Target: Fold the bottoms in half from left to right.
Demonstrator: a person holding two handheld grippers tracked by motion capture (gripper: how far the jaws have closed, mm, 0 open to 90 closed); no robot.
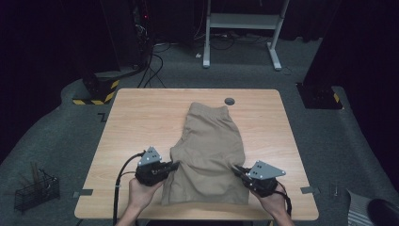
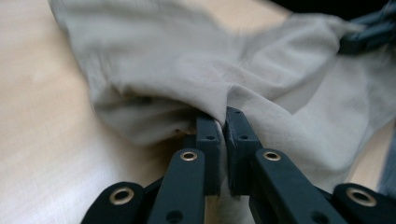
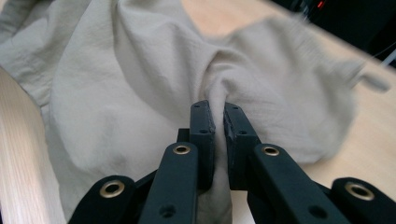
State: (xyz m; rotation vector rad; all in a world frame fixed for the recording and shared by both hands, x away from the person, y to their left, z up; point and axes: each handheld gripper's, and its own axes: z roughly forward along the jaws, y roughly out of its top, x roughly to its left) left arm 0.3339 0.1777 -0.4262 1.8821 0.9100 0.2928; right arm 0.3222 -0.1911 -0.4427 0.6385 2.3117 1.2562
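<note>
The shorts (image 1: 209,150) lie folded mid-table (image 1: 136,117), their near side edges pinched up, one by the left gripper (image 1: 175,165) and one by the right gripper (image 1: 236,168). Cloth hides the tips of all 4 jaws, and the far folds are blurred in both gripper views.

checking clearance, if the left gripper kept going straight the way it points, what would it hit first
The shorts: the left gripper is already shut on a fold of them, and the cloth bunches right ahead of its jaws. Beyond that lies the right gripper, though depth there is hard to judge.
</note>
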